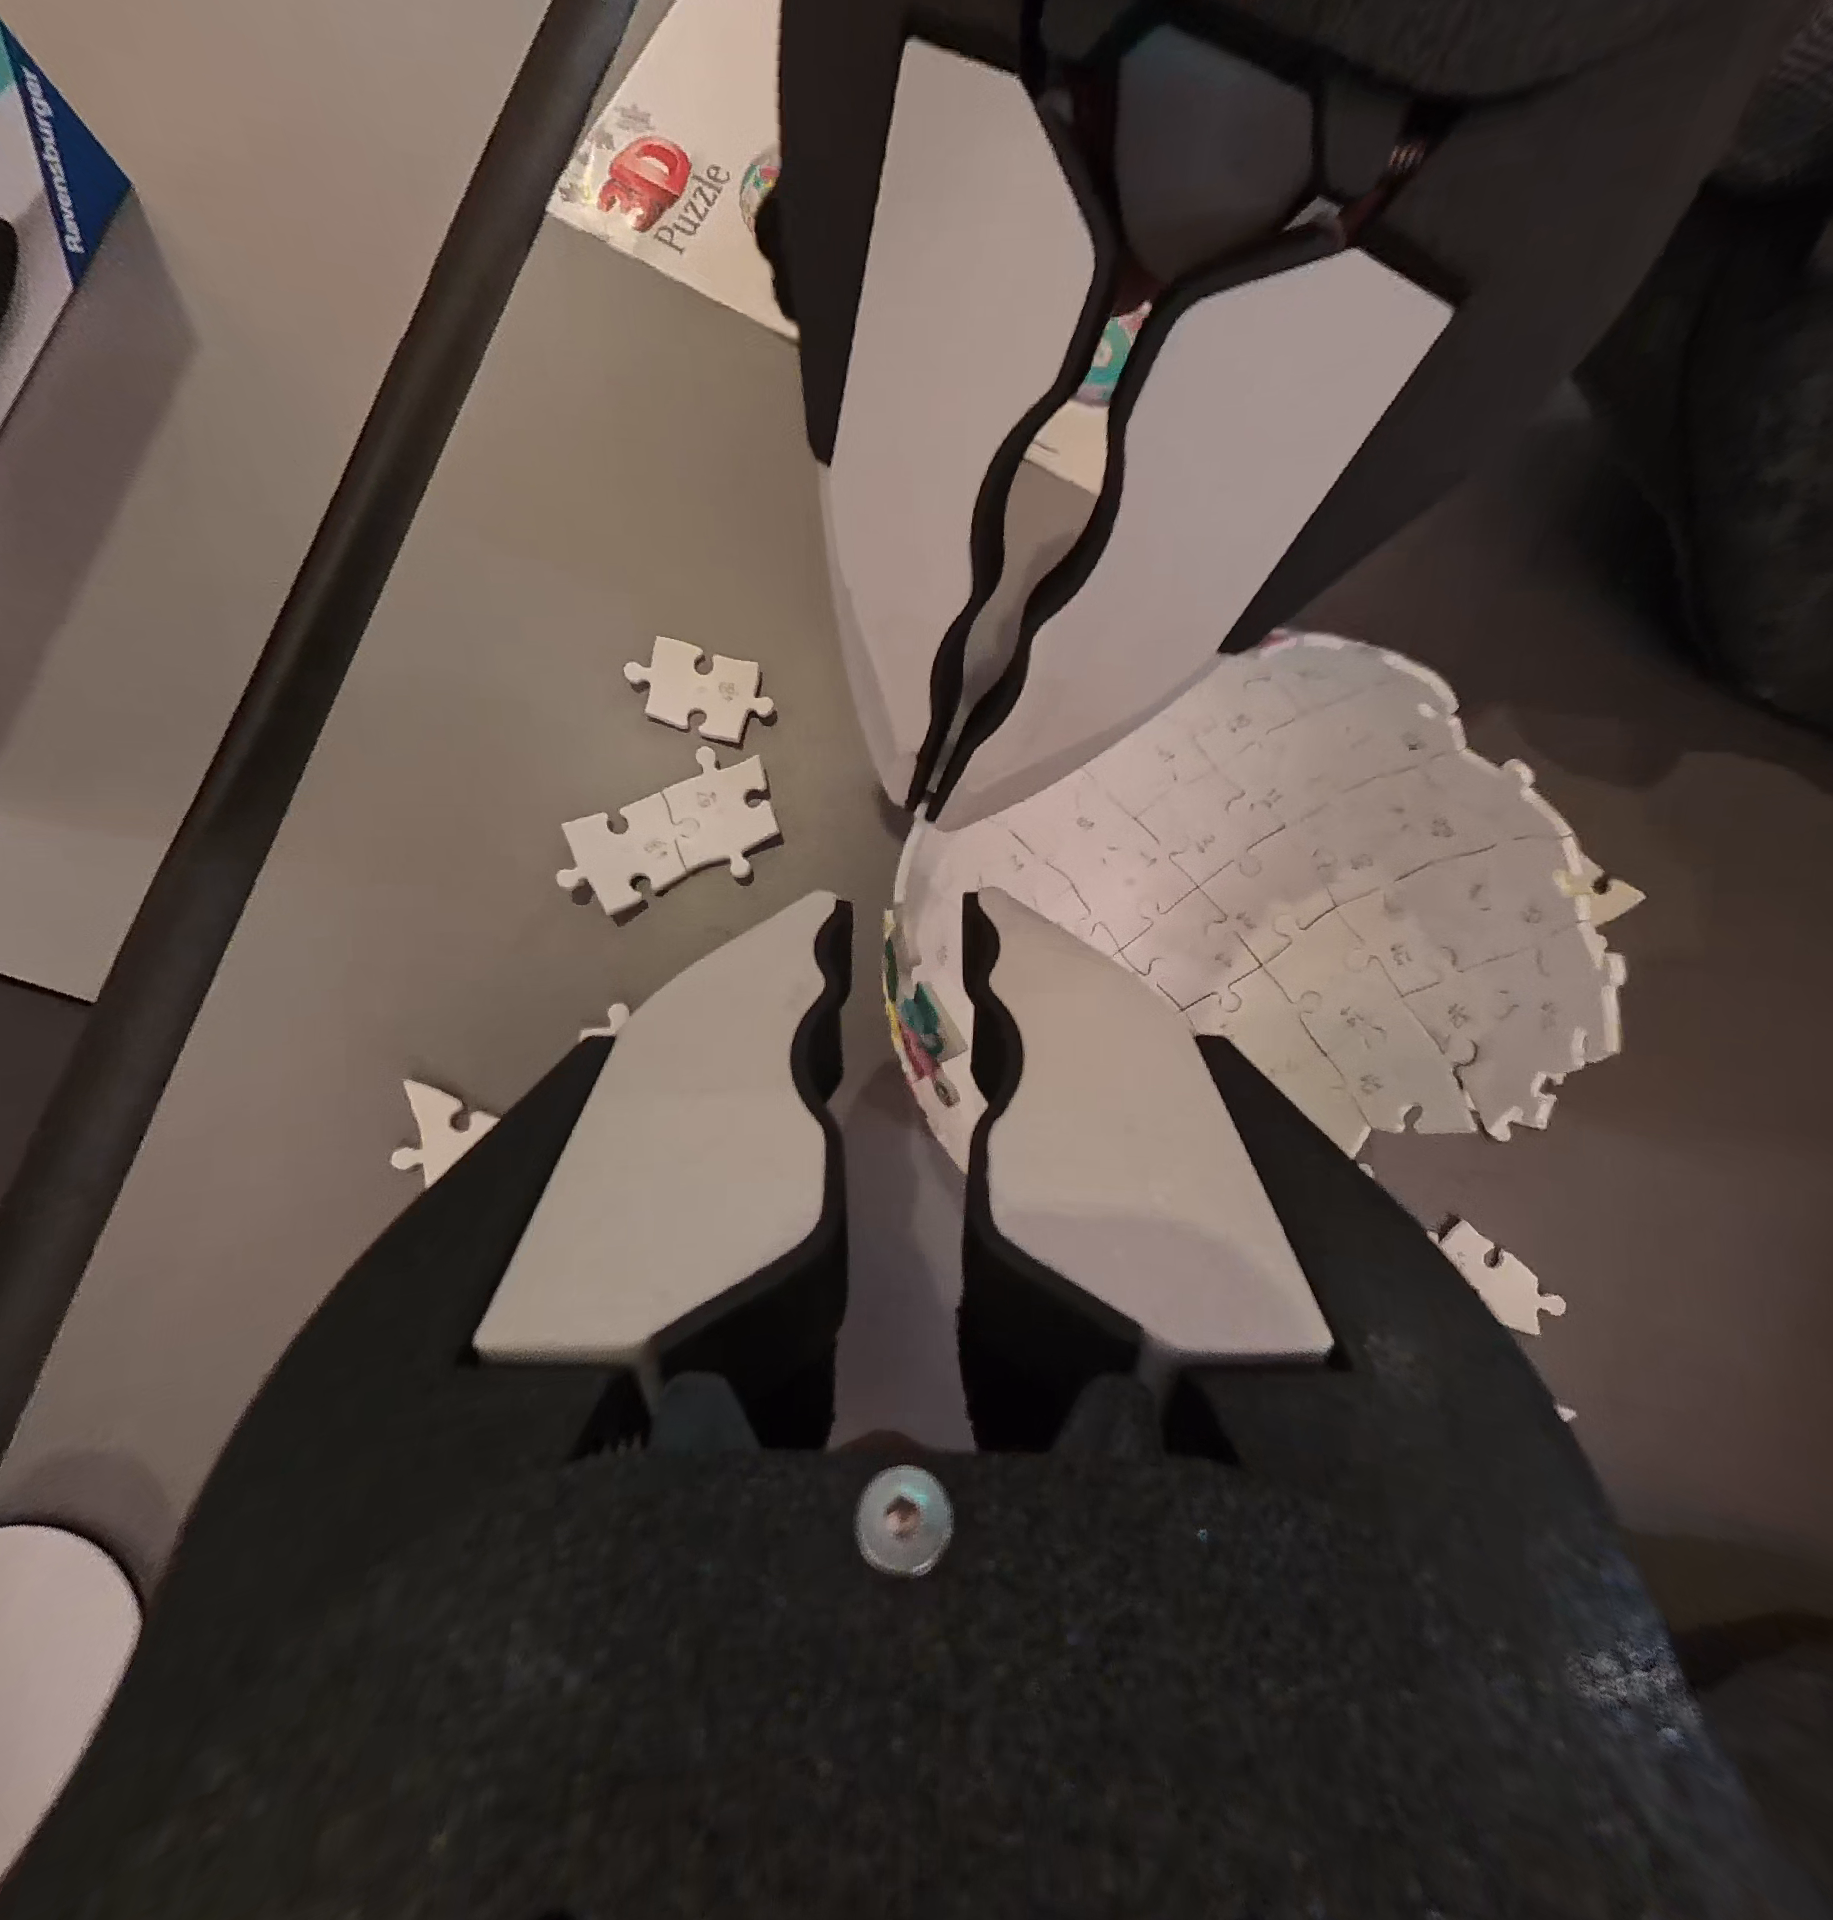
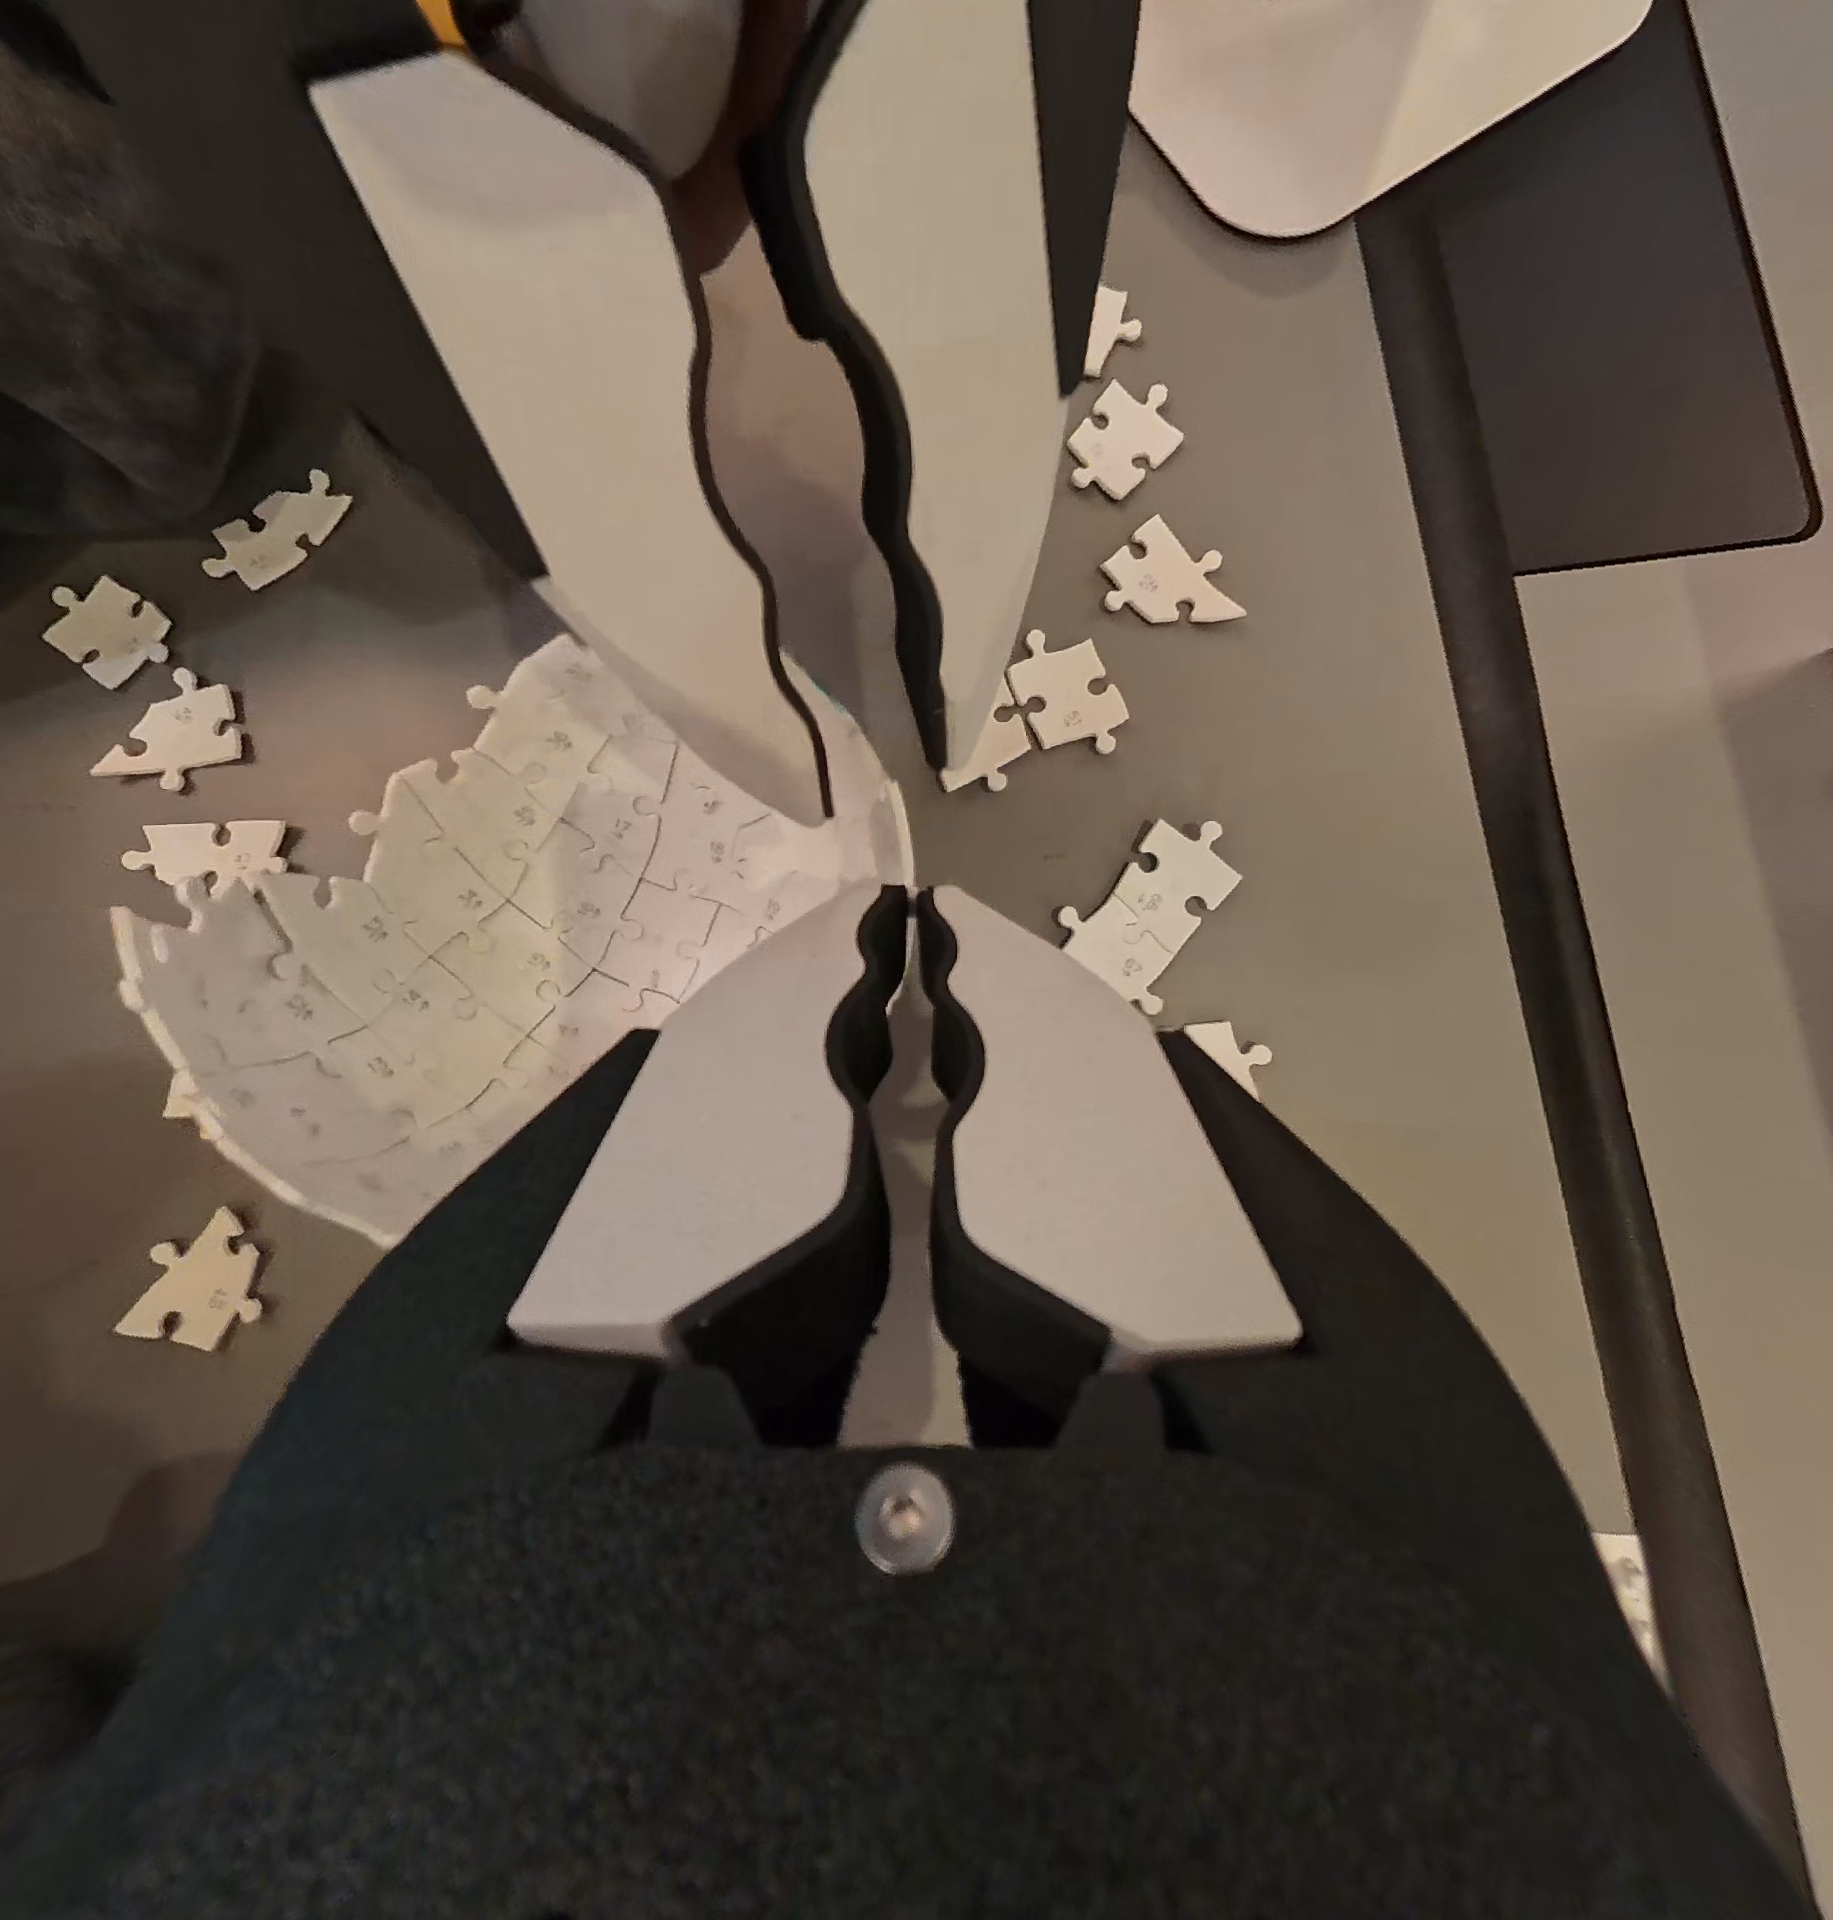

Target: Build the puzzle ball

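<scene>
The half-built puzzle ball (image 1: 1307,904) is a white bowl-shaped shell lying on the grey table, inside facing up; a strip of its coloured outside (image 1: 917,1023) shows. My left gripper (image 1: 909,914) is open, its fingers standing either side of the shell's near rim. My right gripper (image 2: 912,896) is shut on the same rim of the shell (image 2: 455,935). In the left wrist view the right gripper (image 1: 927,805) comes in from the top. In the right wrist view the left gripper (image 2: 879,781) straddles the rim from above.
Loose white pieces lie around: a single (image 1: 699,691) and a joined pair (image 1: 673,836) to the left, several others (image 2: 1125,436) (image 2: 179,727) on both sides. A puzzle box (image 1: 60,260), a leaflet (image 1: 673,197) and a dark bar (image 1: 299,644) lie beyond. Both grippers' tips are close together, under 4 cm apart.
</scene>
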`<state>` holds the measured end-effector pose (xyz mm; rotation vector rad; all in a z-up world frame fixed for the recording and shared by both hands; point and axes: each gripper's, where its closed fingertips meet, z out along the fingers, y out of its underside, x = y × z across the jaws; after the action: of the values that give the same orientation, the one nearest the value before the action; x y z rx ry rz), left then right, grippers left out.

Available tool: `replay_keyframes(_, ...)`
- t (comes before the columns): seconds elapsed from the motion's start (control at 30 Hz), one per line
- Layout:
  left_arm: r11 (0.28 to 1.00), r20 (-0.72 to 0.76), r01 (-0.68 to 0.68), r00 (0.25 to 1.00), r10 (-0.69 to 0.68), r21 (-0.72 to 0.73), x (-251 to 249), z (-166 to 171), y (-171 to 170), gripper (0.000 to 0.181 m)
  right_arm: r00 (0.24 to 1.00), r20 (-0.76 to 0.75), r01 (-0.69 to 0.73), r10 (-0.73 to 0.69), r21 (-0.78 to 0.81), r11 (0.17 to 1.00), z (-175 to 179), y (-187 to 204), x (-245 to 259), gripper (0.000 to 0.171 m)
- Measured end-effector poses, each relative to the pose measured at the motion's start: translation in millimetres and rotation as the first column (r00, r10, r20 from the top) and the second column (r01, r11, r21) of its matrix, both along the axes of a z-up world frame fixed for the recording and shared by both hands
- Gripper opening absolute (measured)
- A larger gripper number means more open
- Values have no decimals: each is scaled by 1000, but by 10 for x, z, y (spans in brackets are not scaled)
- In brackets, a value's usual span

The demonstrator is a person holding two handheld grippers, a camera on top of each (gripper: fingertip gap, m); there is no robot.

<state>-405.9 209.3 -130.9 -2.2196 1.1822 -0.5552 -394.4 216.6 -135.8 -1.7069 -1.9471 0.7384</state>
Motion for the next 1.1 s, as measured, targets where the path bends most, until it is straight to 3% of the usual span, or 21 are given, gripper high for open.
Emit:
replay_keyframes(0.27,998,78,-7,997,3,57,-7,191,22,21,992,-123,-24,25,13,1000,187,37,2,2)
replay_keyframes(0.43,996,104,5,994,-15,92,16,263,20,20,954,-295,-69,56,-33,997,494,-28,-64,2)
replay_keyframes(0.57,992,141,16,989,-34,129,52,362,8,2,944,-322,-86,71,-33,996,560,-39,-84,2)
replay_keyframes(0.63,992,132,11,991,-28,126,50,361,10,2,952,-290,-102,95,-11,995,552,-24,-55,3)
replay_keyframes(0.73,994,121,8,992,-21,109,58,338,6,2,973,-170,-139,155,103,985,576,17,23,19)
replay_keyframes(0.9,996,113,21,993,-31,89,113,297,-22,2,955,-63,-272,289,198,942,725,-82,23,14)
replay_keyframes(1.1,995,120,20,992,-32,97,184,321,-39,2,919,11,-390,394,172,905,692,-122,-46,7)
